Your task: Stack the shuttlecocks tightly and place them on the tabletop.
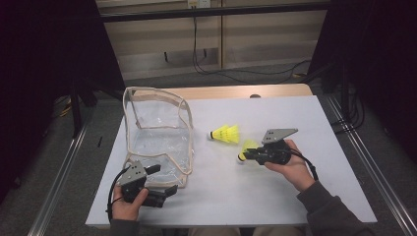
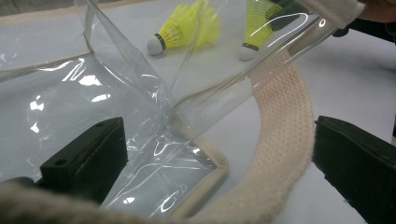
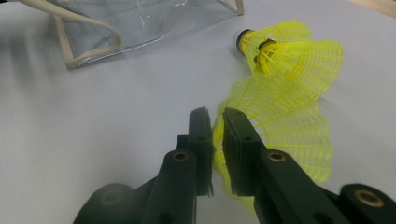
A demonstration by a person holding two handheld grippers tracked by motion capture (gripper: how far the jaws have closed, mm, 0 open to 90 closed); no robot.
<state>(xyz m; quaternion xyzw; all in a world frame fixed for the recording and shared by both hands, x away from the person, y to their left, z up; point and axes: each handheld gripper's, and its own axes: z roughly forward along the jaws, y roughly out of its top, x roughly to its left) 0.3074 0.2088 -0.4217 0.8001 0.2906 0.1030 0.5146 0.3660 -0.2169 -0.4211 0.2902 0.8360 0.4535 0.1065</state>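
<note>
A clear plastic bag (image 1: 157, 130) with cream fabric trim stands open on the left of the white table (image 1: 295, 196). My left gripper (image 1: 164, 179) is open at the bag's near corner. In the left gripper view (image 2: 219, 163) its wide-apart jaws straddle the clear corner and the cream trim (image 2: 280, 135). One yellow shuttlecock (image 1: 225, 133) lies mid-table. My right gripper (image 1: 248, 155) is shut on the mesh skirt of a second yellow shuttlecock (image 1: 244, 149), low over the table. The right gripper view (image 3: 217, 123) shows the held skirt (image 3: 285, 135) pinched, the other shuttlecock (image 3: 280, 32) just beyond.
A wooden strip (image 1: 236, 91) borders the table's far edge. Metal rails (image 1: 364, 162) run along both sides, with dark cables (image 1: 231, 71) on the floor behind. The person's right sleeve (image 1: 329, 211) enters at the bottom right.
</note>
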